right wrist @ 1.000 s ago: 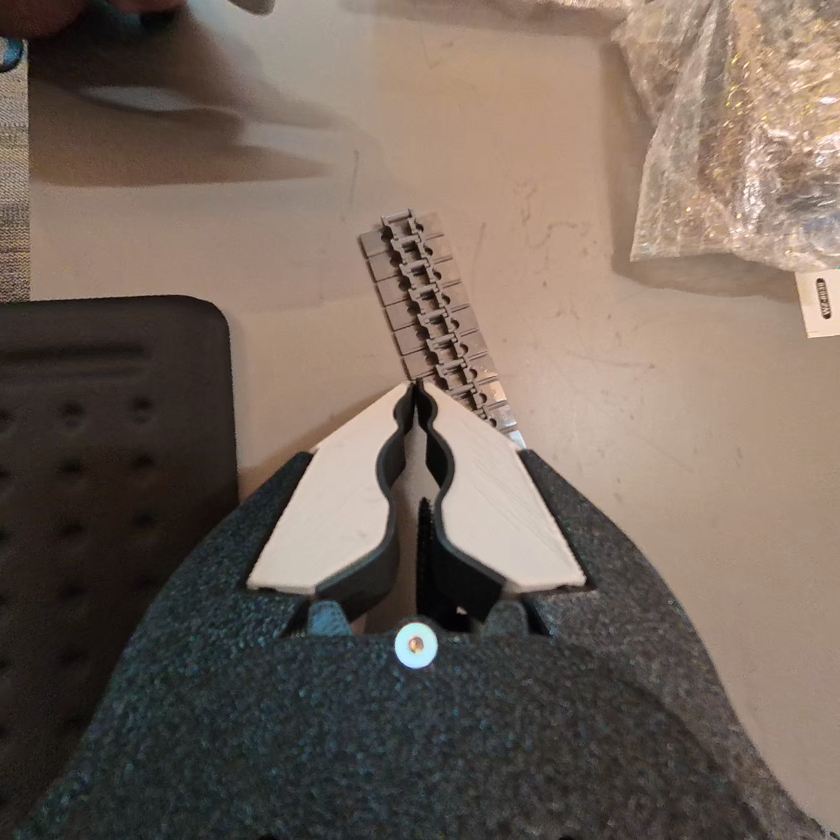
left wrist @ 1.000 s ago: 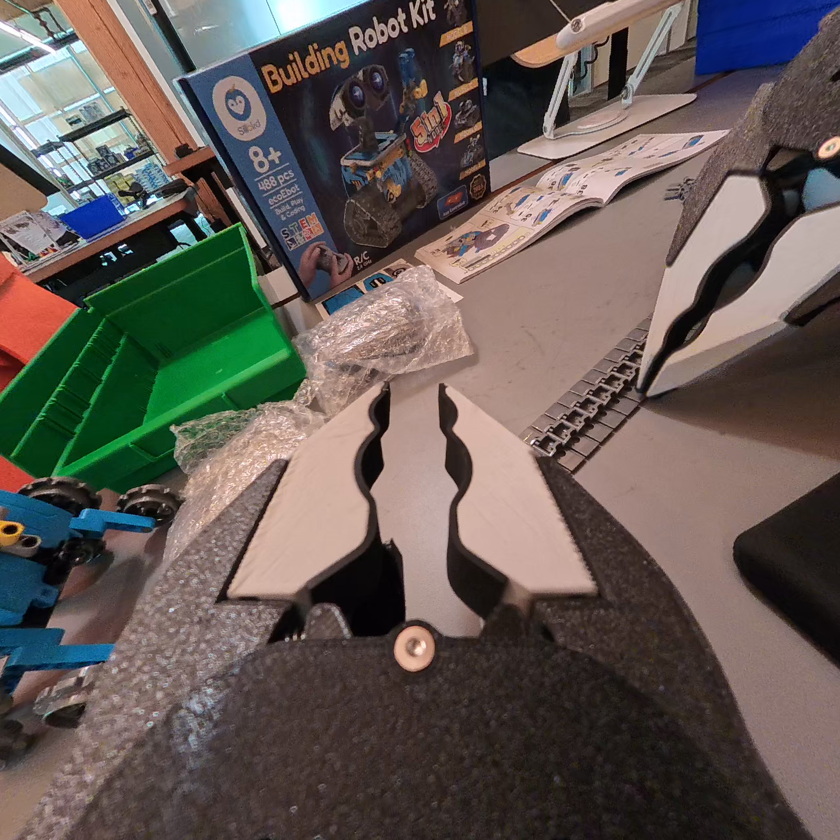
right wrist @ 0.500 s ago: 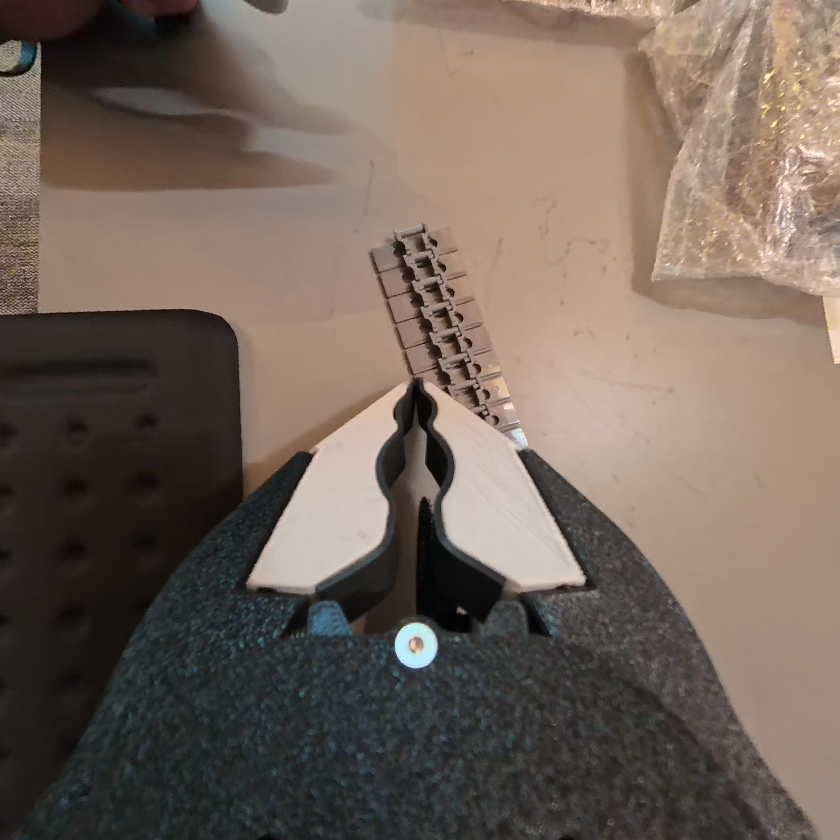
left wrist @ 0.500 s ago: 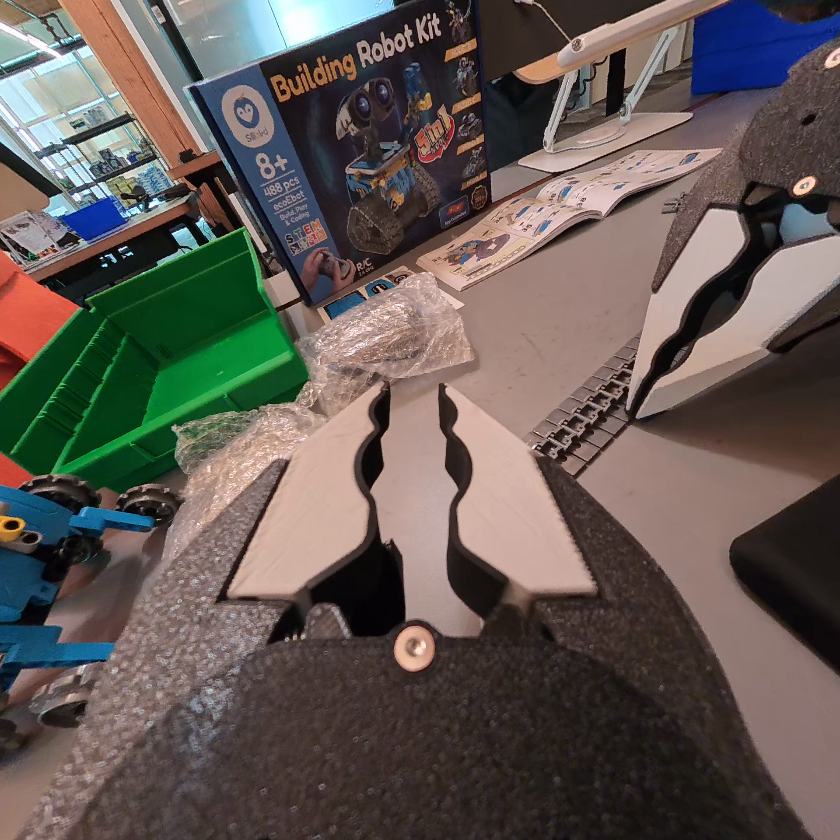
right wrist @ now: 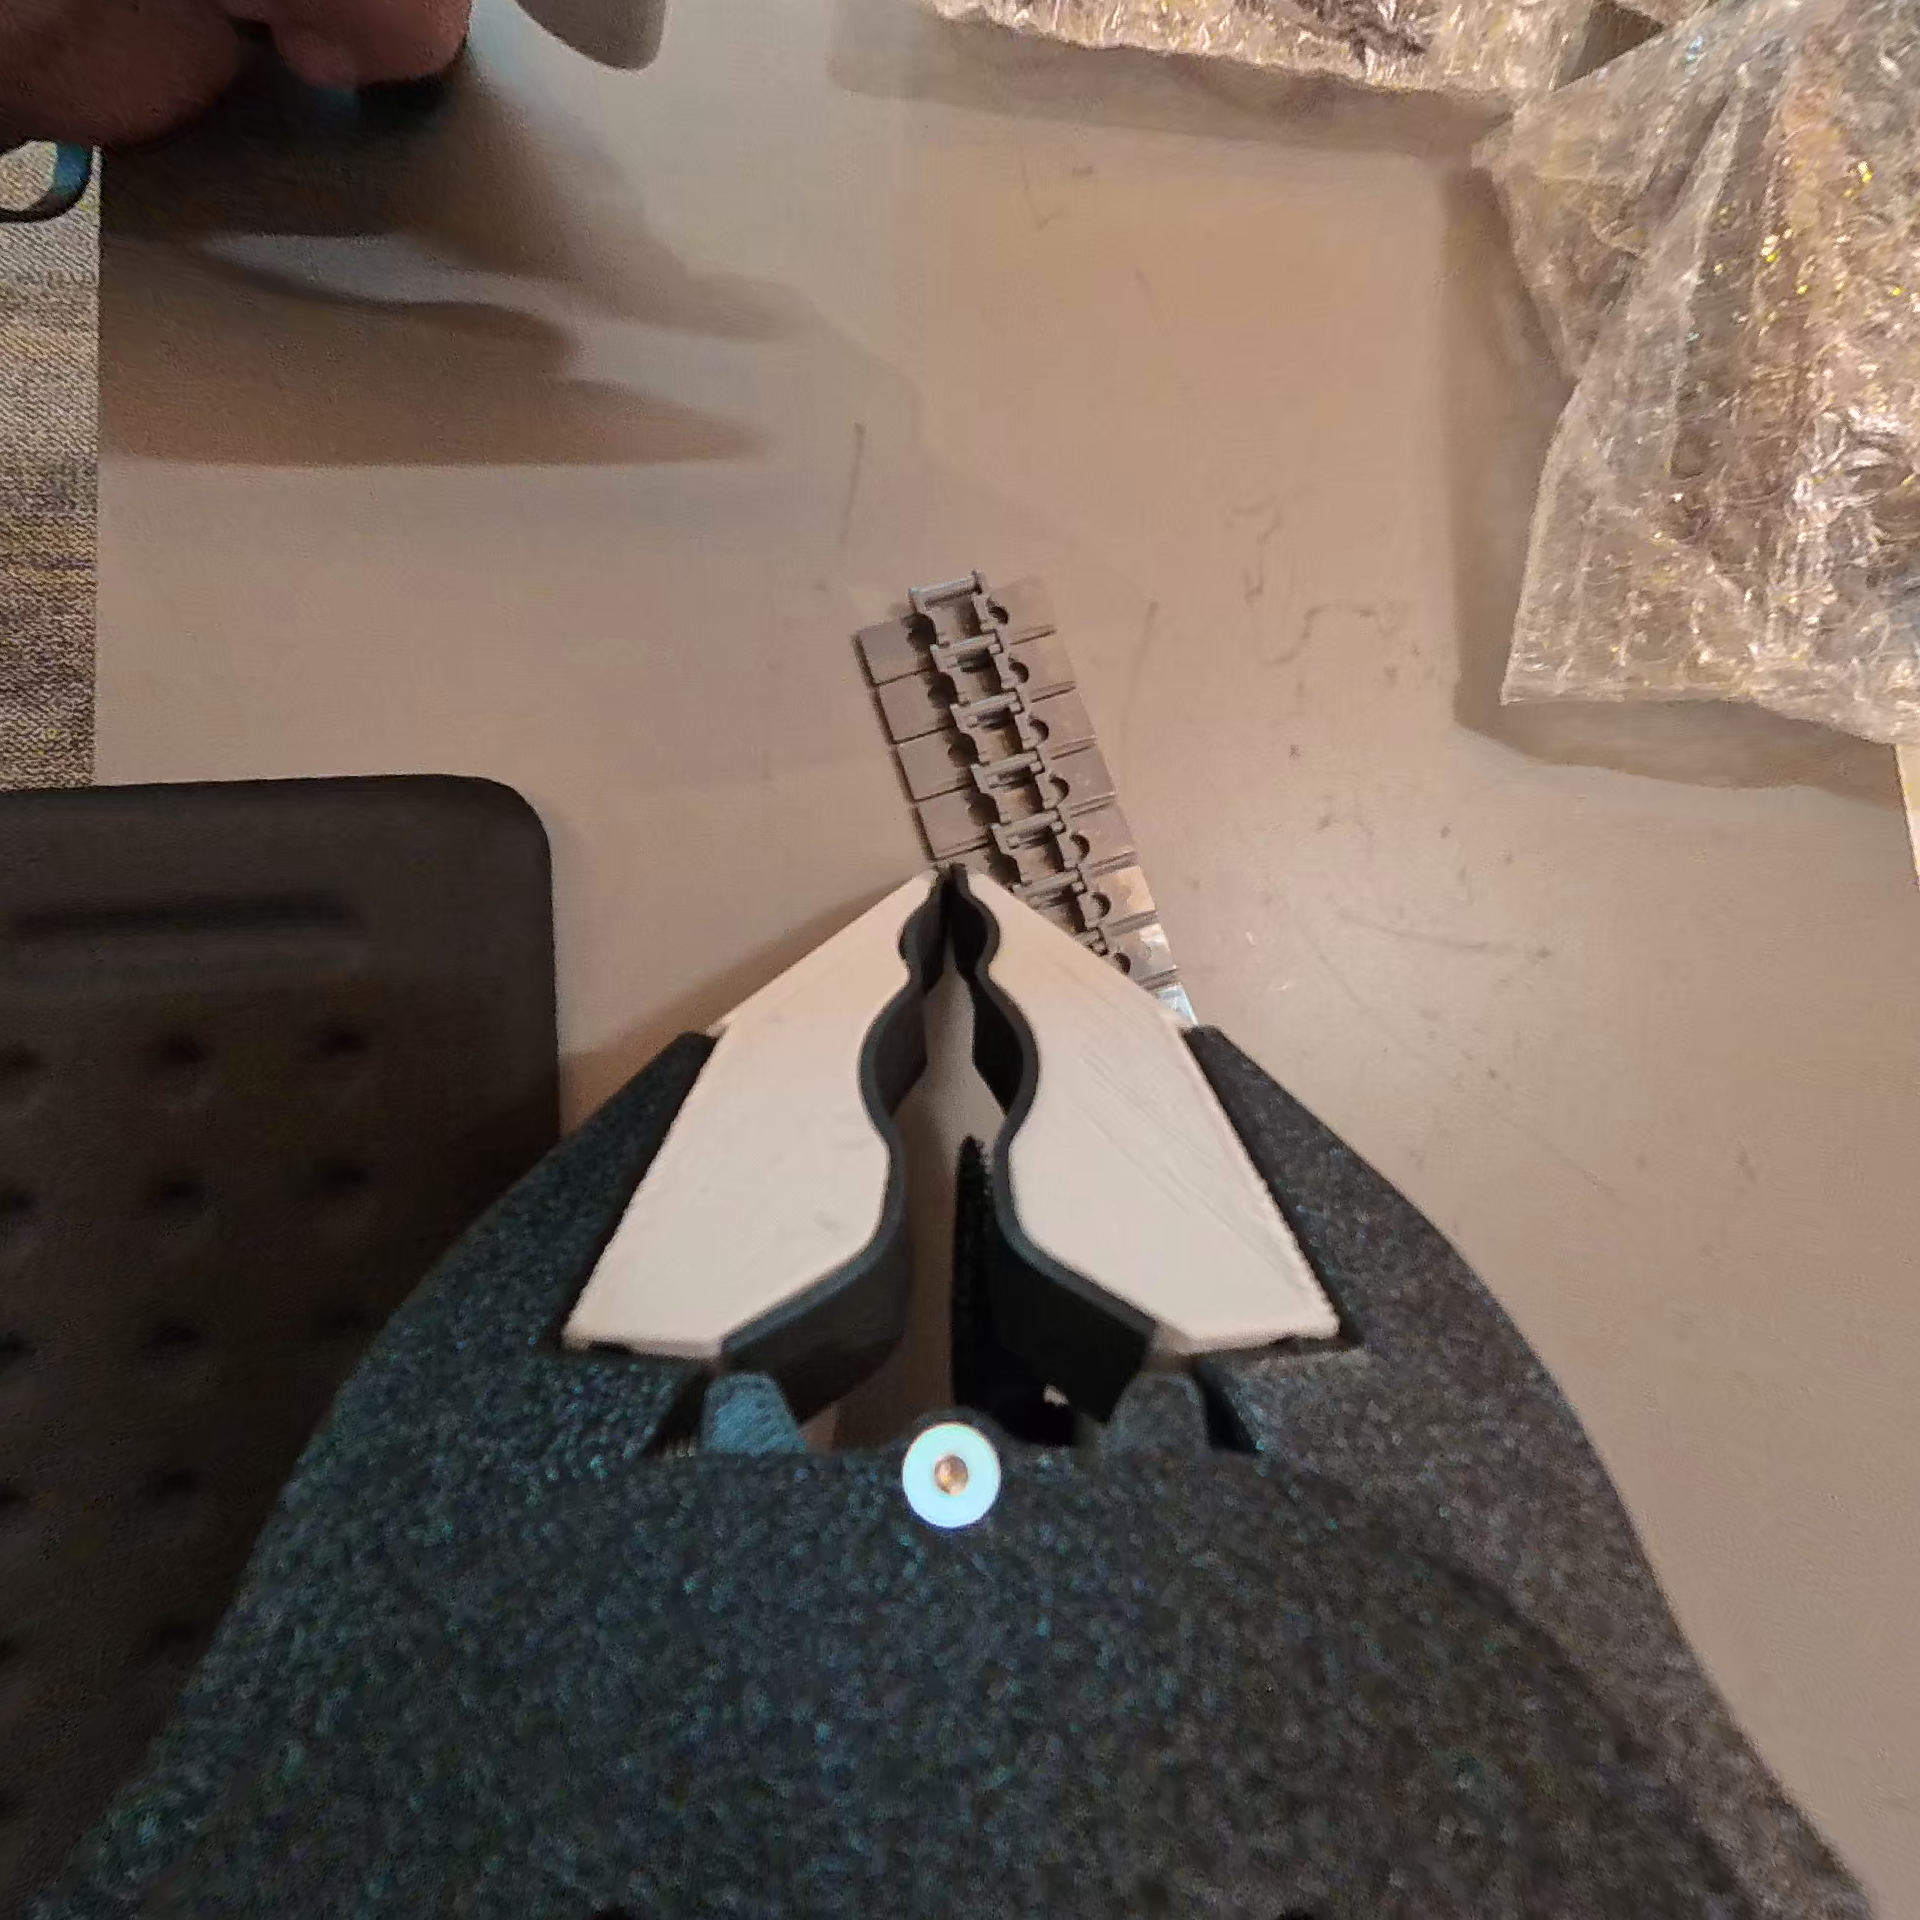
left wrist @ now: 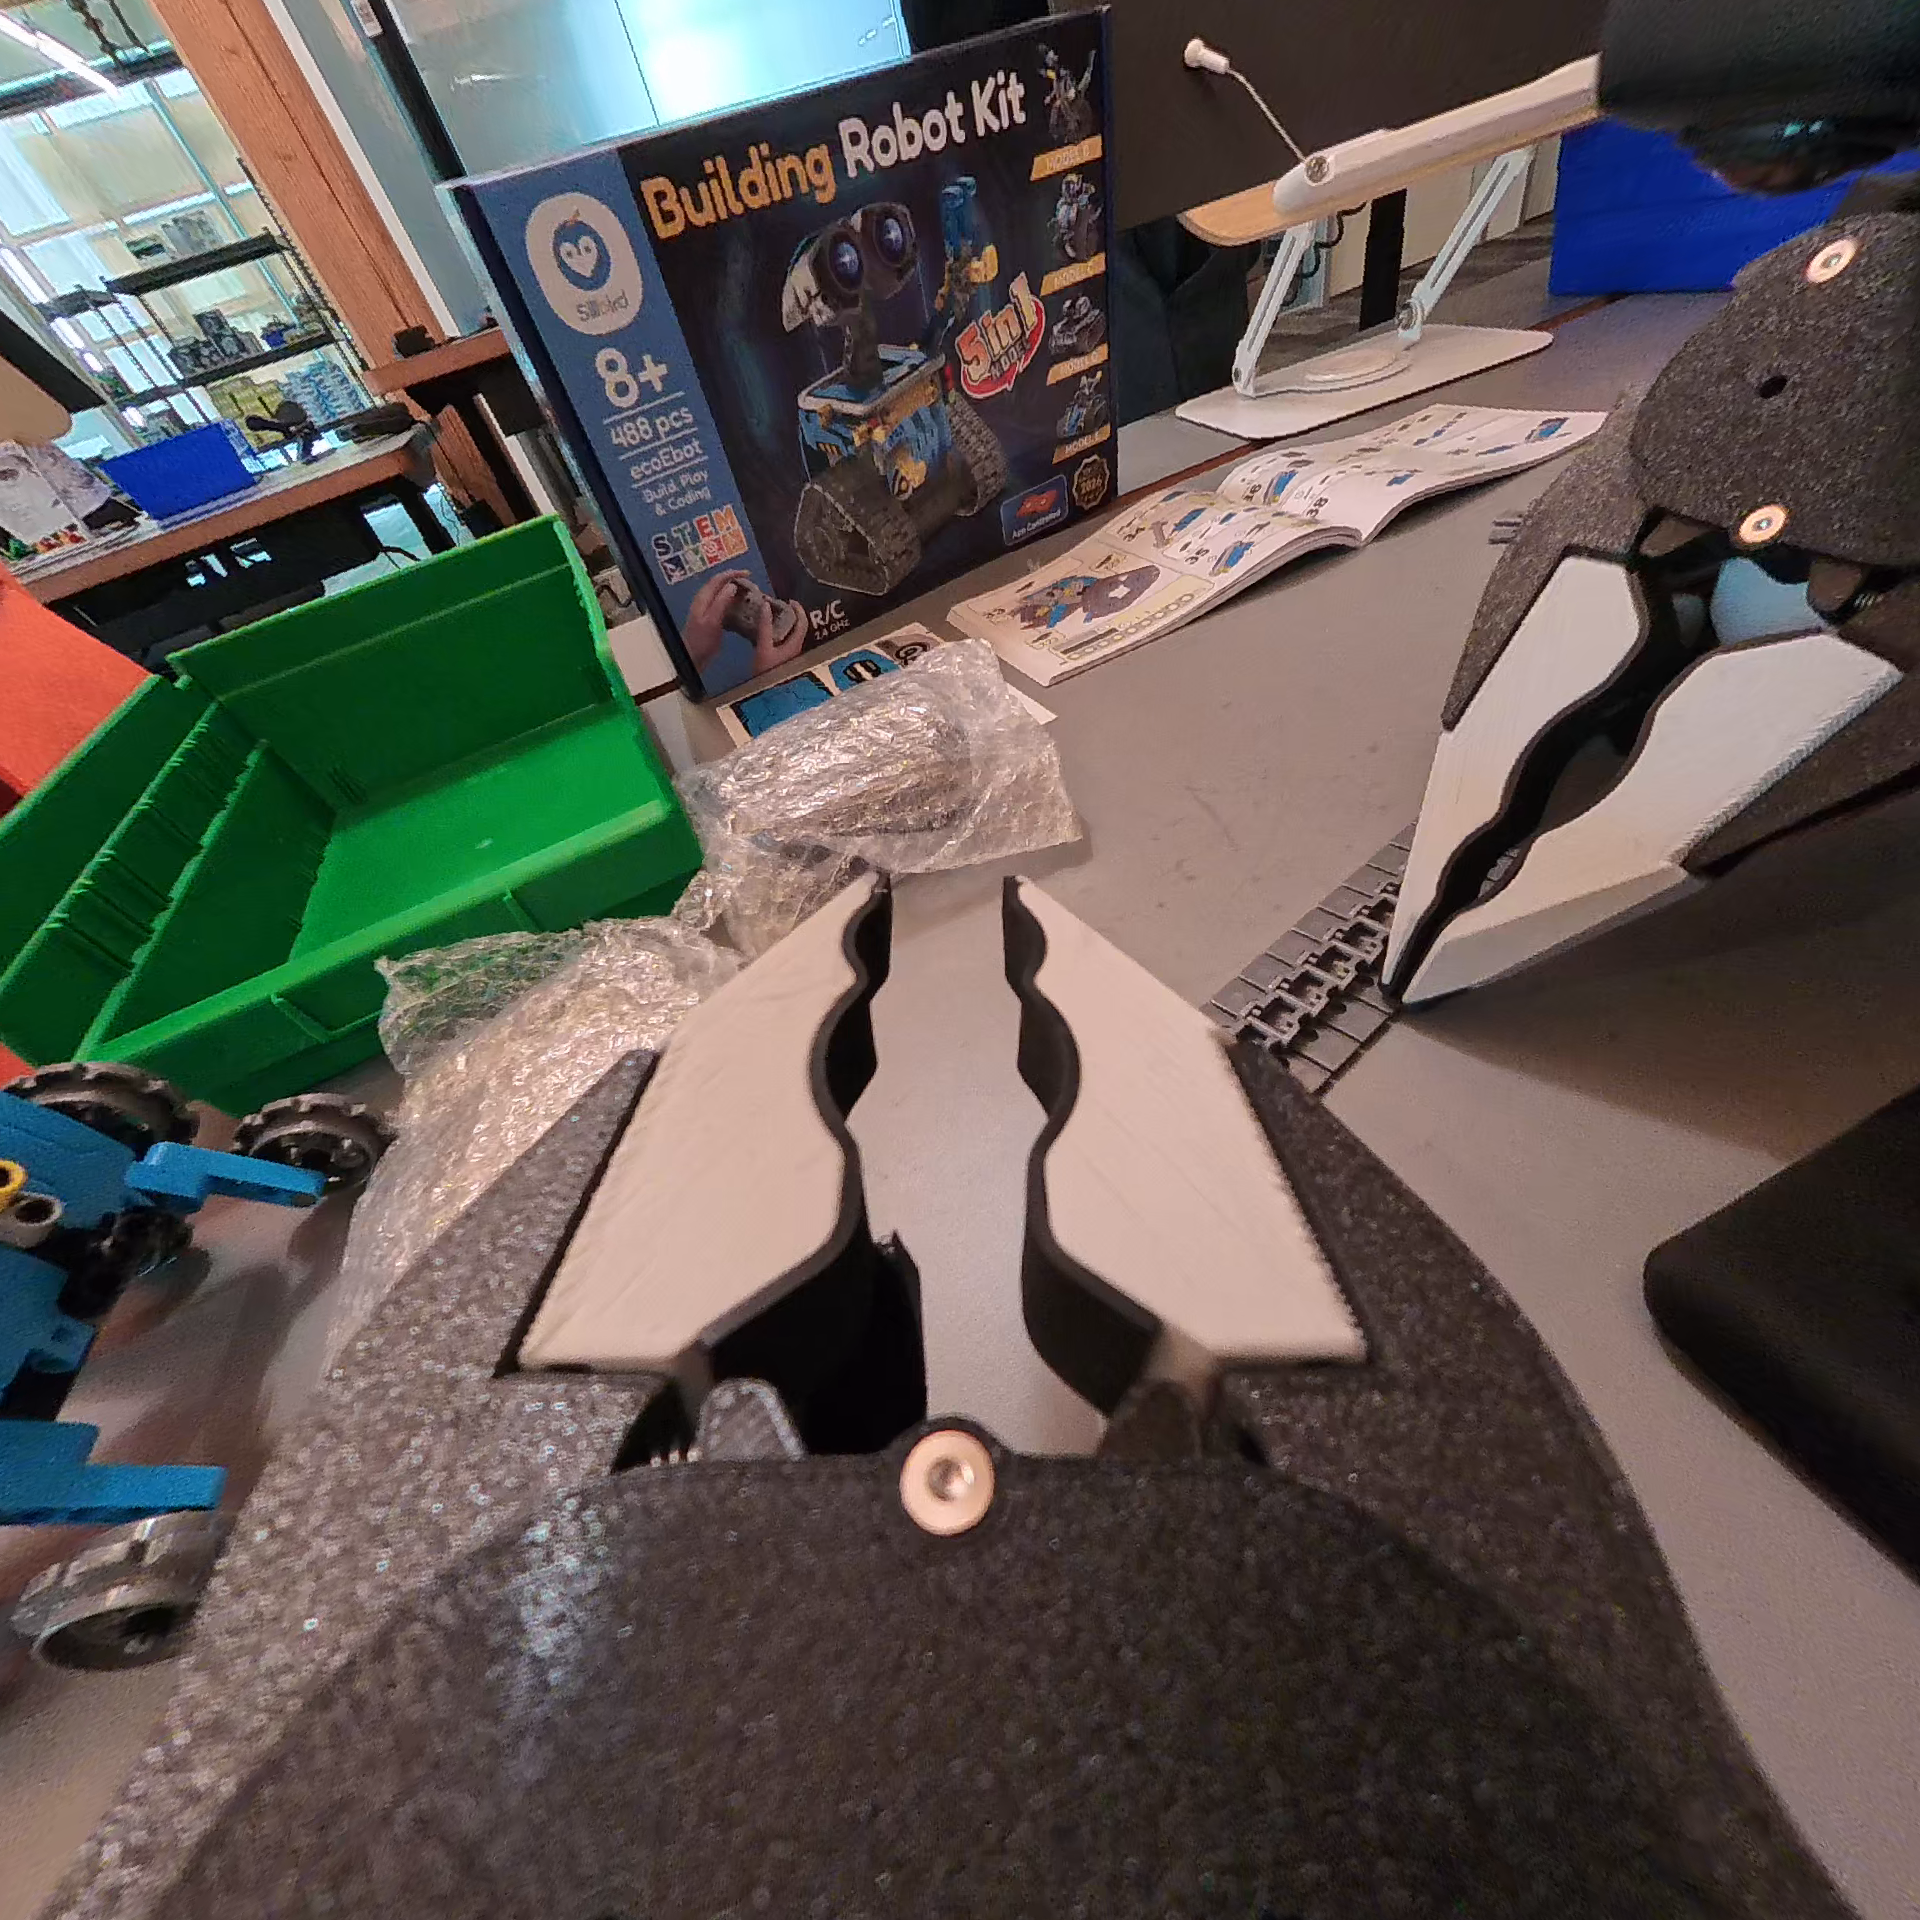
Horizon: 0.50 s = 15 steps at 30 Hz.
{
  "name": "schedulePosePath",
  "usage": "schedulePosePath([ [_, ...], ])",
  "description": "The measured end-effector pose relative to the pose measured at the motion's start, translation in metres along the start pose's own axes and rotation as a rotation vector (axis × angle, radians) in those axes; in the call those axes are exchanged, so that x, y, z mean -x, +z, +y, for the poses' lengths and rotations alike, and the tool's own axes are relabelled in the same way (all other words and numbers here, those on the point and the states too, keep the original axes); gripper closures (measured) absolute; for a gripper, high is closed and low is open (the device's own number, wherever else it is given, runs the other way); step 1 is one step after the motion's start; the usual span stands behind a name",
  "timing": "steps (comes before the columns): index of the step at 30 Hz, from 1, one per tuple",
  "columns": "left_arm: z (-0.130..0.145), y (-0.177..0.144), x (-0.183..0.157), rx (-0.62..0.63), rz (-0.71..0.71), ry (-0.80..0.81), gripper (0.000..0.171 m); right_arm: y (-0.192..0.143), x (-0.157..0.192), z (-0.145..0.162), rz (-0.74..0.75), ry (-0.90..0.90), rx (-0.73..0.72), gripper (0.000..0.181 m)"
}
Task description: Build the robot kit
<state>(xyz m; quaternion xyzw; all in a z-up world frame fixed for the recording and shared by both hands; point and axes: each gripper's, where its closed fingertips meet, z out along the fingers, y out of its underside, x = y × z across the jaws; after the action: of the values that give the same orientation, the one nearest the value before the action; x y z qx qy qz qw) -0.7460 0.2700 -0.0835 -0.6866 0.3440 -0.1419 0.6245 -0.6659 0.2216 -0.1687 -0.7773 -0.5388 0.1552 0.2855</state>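
Right claw tip down on the track strip; left claw spread, off to the side.

Left wrist view: left claw spread and empty over bare worktop, bubble wrap ahead; track lies to its right under the right claw.
Right wrist view: right claw pressed together, tip at the track's near part; whether it pinches a link I cannot tell. Strip's long axis runs away from the claw.

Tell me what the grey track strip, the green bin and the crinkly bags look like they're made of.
Grey track strip: probably matte moulded plastic, going by its identical hinged links.
Green bin: likely 3D-printed plastic, with fine layer ridges on its walls.
Crinkly bags: thin clear plastic film, glossy and wrinkled, with glints.
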Motion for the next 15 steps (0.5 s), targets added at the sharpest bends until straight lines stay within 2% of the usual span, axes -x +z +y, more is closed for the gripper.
schedulePosePath([
  [15, -0.004, -0.004, 0.004, -0.037, 0.008, -0.047, 0.151, 0.006, 0.003, -0.011, -0.027, 0.01, -0.011, 0.181],
])
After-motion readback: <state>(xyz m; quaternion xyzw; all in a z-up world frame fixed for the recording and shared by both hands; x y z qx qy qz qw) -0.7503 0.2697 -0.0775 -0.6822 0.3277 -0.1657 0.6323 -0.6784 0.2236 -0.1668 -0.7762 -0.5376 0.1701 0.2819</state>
